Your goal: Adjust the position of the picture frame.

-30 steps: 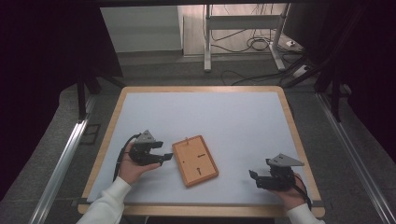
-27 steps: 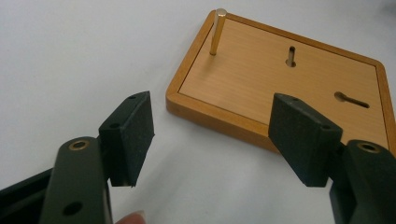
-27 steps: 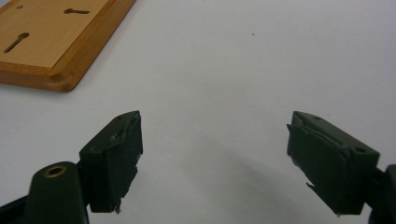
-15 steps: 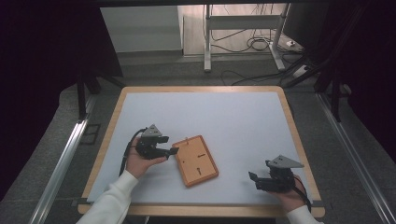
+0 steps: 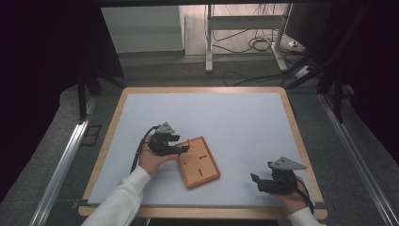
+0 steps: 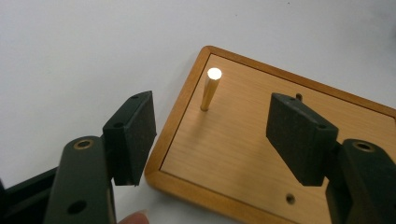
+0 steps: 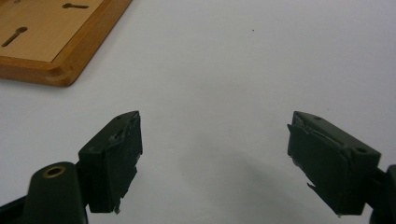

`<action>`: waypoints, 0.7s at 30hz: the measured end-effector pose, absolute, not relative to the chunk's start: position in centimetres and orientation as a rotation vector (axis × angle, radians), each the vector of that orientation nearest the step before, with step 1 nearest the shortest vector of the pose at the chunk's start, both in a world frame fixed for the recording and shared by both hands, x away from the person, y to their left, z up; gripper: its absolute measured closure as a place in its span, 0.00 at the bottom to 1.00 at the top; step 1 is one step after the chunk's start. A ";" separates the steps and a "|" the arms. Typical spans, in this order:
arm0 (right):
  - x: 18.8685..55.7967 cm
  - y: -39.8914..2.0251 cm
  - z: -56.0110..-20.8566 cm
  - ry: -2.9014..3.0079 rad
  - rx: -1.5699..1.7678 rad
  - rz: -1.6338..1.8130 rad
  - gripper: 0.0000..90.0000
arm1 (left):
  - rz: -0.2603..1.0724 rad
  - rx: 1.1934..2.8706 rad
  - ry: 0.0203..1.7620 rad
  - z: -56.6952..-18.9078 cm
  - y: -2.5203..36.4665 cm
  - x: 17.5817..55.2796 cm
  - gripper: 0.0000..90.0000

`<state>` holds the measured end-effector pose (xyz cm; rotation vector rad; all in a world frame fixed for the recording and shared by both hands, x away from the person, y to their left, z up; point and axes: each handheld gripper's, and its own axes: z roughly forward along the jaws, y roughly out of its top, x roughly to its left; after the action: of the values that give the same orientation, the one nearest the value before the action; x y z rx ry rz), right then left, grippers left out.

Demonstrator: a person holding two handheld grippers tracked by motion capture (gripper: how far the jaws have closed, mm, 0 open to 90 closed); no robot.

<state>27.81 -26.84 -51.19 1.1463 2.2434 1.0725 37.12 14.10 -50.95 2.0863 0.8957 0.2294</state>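
Observation:
A wooden board [image 5: 200,163] with a raised rim lies on the white table, front of centre. In the left gripper view a brass peg [image 6: 209,87] stands upright on the board [image 6: 243,140] near its corner. My left gripper [image 5: 182,149] is open at the board's left edge. Its jaws [image 6: 215,135] straddle that rim just short of the peg, one pad over the table and one over the wood, touching nothing. My right gripper [image 5: 255,180] hangs open over bare table near the front right. In its view [image 7: 219,161] nothing lies between the pads.
The white table top [image 5: 226,117] has a wooden border [image 5: 291,122]. The board's corner with two keyhole slots [image 7: 44,35] shows at the top left of the right gripper view. A metal stand and cables [image 5: 244,44] are on the floor beyond the table.
My left hand has moved right and a little farther away, bringing its open jaws up to the board's left edge. The right hand and the board have stayed in place.

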 end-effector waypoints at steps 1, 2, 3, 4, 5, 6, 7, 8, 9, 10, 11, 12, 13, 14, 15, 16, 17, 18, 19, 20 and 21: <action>27.8 -26.8 -51.2 2.243 1.146 1.072 0.20 | 0.228 2.088 0.897 -51.0 14.0 37.2 0.37; 27.8 -26.9 -51.2 2.246 1.148 1.072 0.20 | 0.231 2.095 0.897 -51.1 13.8 37.3 0.37; 27.8 -26.9 -51.2 2.246 1.148 1.072 0.20 | 0.237 2.100 0.896 -51.1 13.7 37.4 0.37; 27.9 -26.9 -51.3 2.251 1.150 1.068 0.20 | 0.247 2.110 0.895 -51.1 13.5 37.5 0.37; 27.9 -26.9 -51.3 2.251 1.150 1.068 0.20 | 0.252 2.110 0.893 -51.1 13.4 37.6 0.37; 27.9 -26.9 -51.4 2.254 1.153 1.066 0.20 | 0.248 2.113 0.893 -51.2 13.2 37.9 0.38; 27.9 -26.9 -51.4 2.254 1.153 1.066 0.20 | 0.248 2.113 0.893 -51.2 13.2 37.9 0.39; 28.0 -26.9 -51.4 2.255 1.155 1.064 0.20 | 0.251 2.115 0.887 -51.2 13.1 38.0 0.41; 28.0 -26.9 -51.4 2.255 1.155 1.064 0.20 | 0.247 2.114 0.890 -51.2 12.9 38.1 0.41; 28.0 -26.9 -51.4 2.256 1.156 1.063 0.20 | 0.242 2.113 0.885 -51.3 12.8 38.2 0.43; 28.0 -26.9 -51.4 2.256 1.155 1.062 0.20 | 0.239 2.113 0.884 -51.4 12.7 38.3 0.46; 27.9 -27.0 -51.4 2.257 1.154 1.059 0.20 | 0.240 2.113 0.886 -51.5 12.6 38.4 0.48; 27.9 -27.0 -51.4 2.257 1.154 1.059 0.20 | 0.241 2.112 0.890 -51.6 12.5 38.4 0.48; 27.9 -27.0 -51.4 2.257 1.156 1.058 0.20 | 0.239 2.114 0.891 -51.8 12.5 38.5 0.49; 27.9 -27.0 -51.4 2.257 1.156 1.058 0.20 | 0.244 2.115 0.890 -51.9 12.5 38.5 0.52; 27.9 -27.0 -51.5 2.258 1.159 1.055 0.20 | 0.252 2.112 0.891 -52.0 12.4 38.5 0.54; 28.0 -27.0 -51.5 2.258 1.160 1.054 0.20 | 0.261 2.113 0.888 -52.0 12.4 38.5 0.55; 28.0 -27.0 -51.5 2.259 1.161 1.053 0.20 | 0.261 2.113 0.888 -52.0 12.4 38.5 0.55; 28.0 -27.0 -51.5 2.259 1.161 1.052 0.20 | 0.265 2.115 0.882 -52.2 12.3 38.5 0.57; 28.0 -27.0 -51.5 2.259 1.161 1.052 0.20 | 0.265 2.115 0.882 -52.2 12.3 38.5 0.58; 28.0 -27.0 -51.5 2.259 1.161 1.051 0.20 | 0.266 2.116 0.880 -52.3 12.2 38.5 0.58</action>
<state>27.97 -26.98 -51.52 1.1606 2.2594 1.0508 38.51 12.20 -52.31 2.1162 0.8803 0.2656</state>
